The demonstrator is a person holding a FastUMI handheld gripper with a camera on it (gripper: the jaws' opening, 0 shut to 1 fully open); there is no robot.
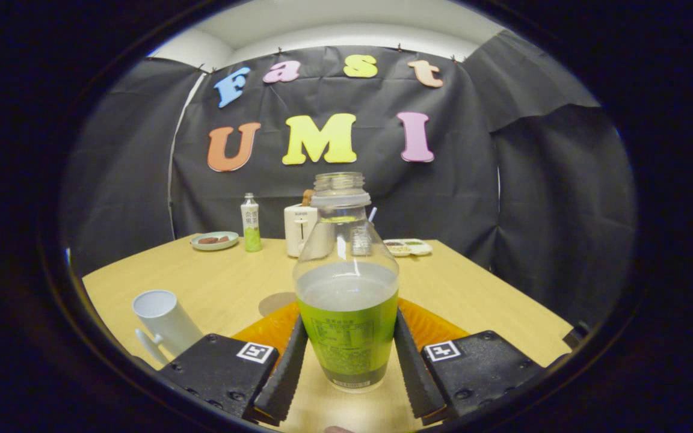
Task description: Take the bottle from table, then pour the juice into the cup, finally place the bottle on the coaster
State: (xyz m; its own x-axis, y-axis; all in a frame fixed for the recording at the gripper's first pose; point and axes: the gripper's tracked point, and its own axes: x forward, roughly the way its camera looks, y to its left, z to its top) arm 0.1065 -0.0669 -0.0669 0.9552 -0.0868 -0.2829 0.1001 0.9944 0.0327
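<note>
A clear, uncapped bottle [346, 300] with a green label stands upright between my fingers, about half full of pale juice. My gripper [349, 337] is shut on it, with both black ribbed fingers [289, 370] pressing on the labelled lower part. Just behind the bottle an orange ribbed coaster [434, 328] lies flat on the wooden table [226, 282], showing on both sides of the bottle. A white cup [163, 322] with a handle stands to the left of my left finger, a short way off. I cannot tell whether the bottle's base touches the table.
At the table's far side are a plate [215, 240] with brown pieces, a small green-labelled bottle [251, 224], a white appliance [298, 237] and a divided dish [409, 246]. The table's right edge [521, 300] runs close to my right finger.
</note>
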